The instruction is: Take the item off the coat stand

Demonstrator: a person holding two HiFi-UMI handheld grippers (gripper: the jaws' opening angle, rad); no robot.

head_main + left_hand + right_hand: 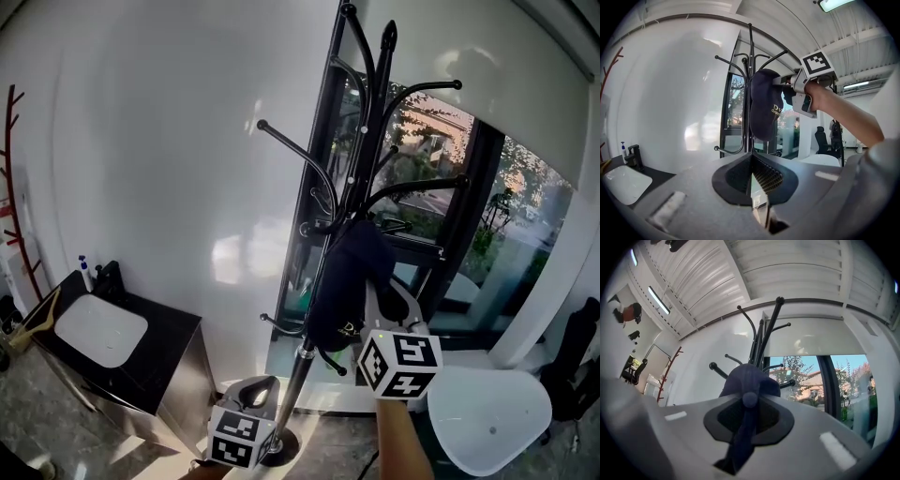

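The cap (345,281) is found hanging on the coat stand (349,178), not yet lifted off. The right gripper (746,420) is clamped on the cap's fabric. The left gripper (752,180) is held low near the stand's foot, jaws together and empty. Lifting the cap clear is judged outstanding.

Coat-stand hooks (263,125) fan around the cap (352,272); its near side seems open.

text: gold lettering on cap (764,105) | readable: no, too small
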